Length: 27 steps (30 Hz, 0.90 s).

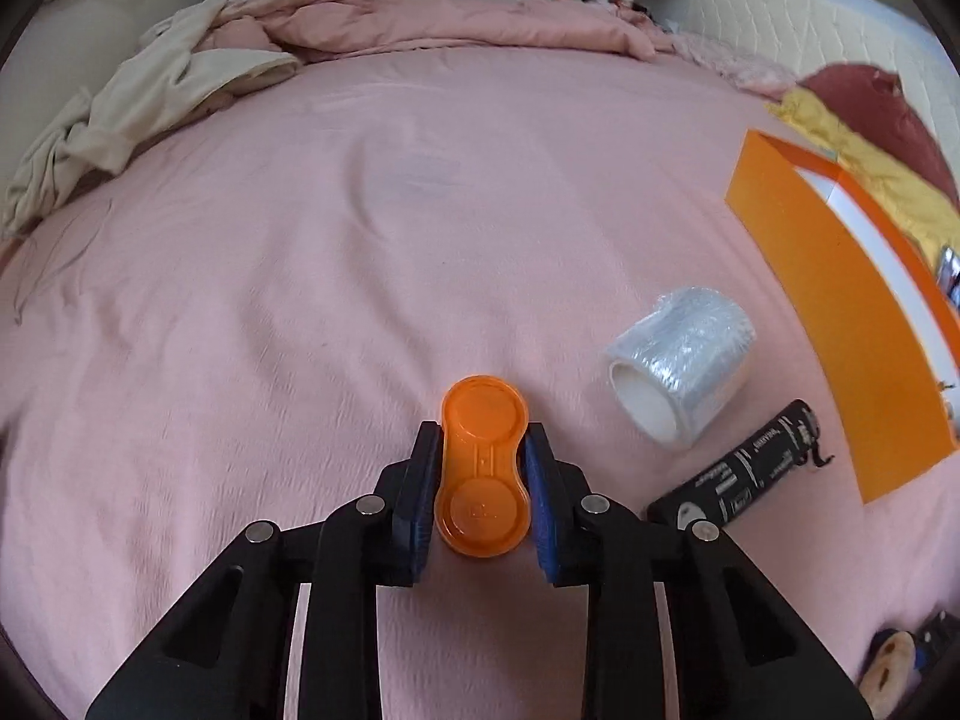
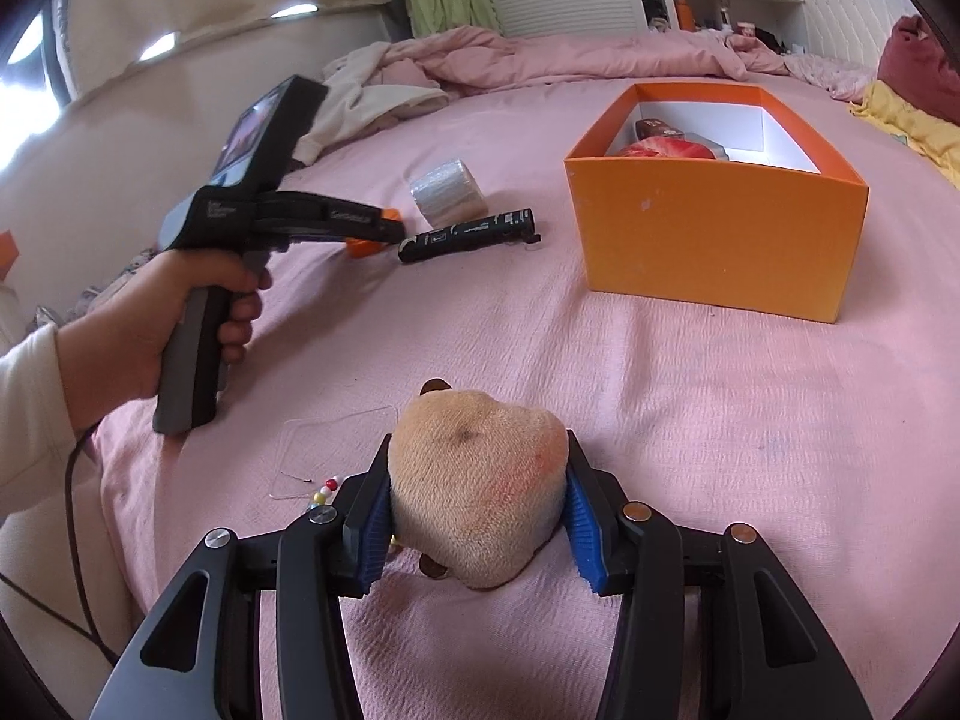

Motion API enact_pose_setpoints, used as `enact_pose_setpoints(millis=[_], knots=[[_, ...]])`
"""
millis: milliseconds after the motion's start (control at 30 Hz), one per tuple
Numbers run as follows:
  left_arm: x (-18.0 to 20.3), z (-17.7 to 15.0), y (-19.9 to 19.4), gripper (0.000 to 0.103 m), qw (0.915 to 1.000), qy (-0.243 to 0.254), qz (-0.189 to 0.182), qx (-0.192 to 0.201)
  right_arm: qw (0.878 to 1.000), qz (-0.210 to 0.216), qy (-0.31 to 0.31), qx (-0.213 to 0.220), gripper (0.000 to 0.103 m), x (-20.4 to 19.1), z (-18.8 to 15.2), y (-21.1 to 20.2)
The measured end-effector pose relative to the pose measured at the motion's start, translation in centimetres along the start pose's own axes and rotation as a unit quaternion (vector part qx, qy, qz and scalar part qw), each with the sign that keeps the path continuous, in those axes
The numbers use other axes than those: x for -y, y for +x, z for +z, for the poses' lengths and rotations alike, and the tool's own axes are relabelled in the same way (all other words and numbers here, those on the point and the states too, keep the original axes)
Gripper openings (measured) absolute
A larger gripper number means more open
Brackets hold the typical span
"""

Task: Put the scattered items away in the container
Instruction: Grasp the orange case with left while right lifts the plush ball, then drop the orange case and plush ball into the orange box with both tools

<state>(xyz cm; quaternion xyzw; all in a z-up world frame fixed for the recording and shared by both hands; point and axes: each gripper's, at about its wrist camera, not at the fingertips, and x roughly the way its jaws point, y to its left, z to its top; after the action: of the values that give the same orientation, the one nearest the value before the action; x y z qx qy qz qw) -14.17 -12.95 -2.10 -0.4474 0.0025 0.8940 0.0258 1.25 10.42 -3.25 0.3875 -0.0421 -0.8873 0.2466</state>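
My left gripper is shut on an orange peanut-shaped case just above the pink bedspread; it also shows in the right wrist view, with the case at its tip. My right gripper is shut on a tan plush toy low over the bed. The orange box stands open at the right with a red item and others inside; its wall shows in the left wrist view. A clear tape roll and a black tube lie on the bed between.
Crumpled pink duvet and cream cloth lie at the far side. Yellow and maroon cushions sit behind the box. A clear plastic sheet and coloured beads lie left of the plush.
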Motion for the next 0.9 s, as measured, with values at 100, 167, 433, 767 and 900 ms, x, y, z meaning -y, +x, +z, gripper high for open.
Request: enact_pose_setpoints(millis=[100, 167, 433, 767, 900], knots=[[-0.5, -0.7, -1.4, 0.028, 0.9999, -0.005, 0.012, 0.009, 1.0, -0.002, -0.002, 0.0, 0.047, 0.0, 0.0, 0.1], [-0.6, -1.3, -2.4, 0.028, 0.9992, -0.008, 0.035, 0.02, 1.0, -0.002, -0.002, 0.0, 0.047, -0.1, 0.0, 0.1], [0.4, -3.0, -6.1, 0.028, 0.9987, -0.032, -0.017, 0.036, 1.0, -0.001, 0.002, 0.009, 0.047, 0.1, 0.4, -0.6], [8.7, 3.4, -10.4, 0.028, 0.9899, 0.023, -0.11, 0.086, 0.991, -0.033, 0.055, 0.119, 0.046, 5.0, 6.5, -6.9], [12.9, 6.4, -10.2, 0.028, 0.9866, 0.041, -0.133, 0.085, 0.985, -0.051, 0.073, 0.151, 0.046, 7.8, 11.2, -7.6]])
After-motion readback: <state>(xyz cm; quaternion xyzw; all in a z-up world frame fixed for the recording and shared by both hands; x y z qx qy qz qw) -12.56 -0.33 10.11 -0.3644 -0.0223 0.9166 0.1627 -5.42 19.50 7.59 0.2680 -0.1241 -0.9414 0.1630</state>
